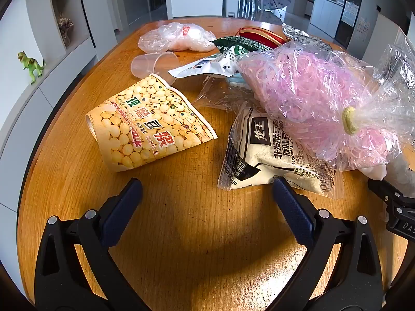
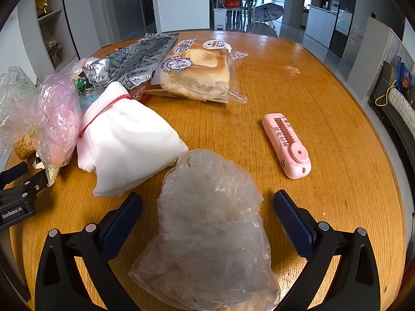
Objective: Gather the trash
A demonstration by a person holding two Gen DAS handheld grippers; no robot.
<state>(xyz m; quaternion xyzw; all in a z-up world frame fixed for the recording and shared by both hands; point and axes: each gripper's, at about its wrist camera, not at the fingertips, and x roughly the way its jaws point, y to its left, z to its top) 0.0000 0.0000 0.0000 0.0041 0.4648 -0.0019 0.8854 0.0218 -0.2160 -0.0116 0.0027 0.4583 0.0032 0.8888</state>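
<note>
Trash split by view: left wrist shows flattened paper cup point(image 1: 145, 124); right wrist shows crumpled plastic bag point(image 2: 210, 228) between spread right gripper point(image 2: 207, 223) fingers, untouched. Left gripper point(image 1: 207, 207) released, empty.

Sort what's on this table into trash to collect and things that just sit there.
Trash, likely:
crumpled clear plastic bag
flattened soy milk paper cup
clear plastic cup
torn white wrapper
silver foil wrapper

Probably not trash:
bagged bread
pink plastic gadget
white mesh pouch
bag of pink rubber bands
</note>
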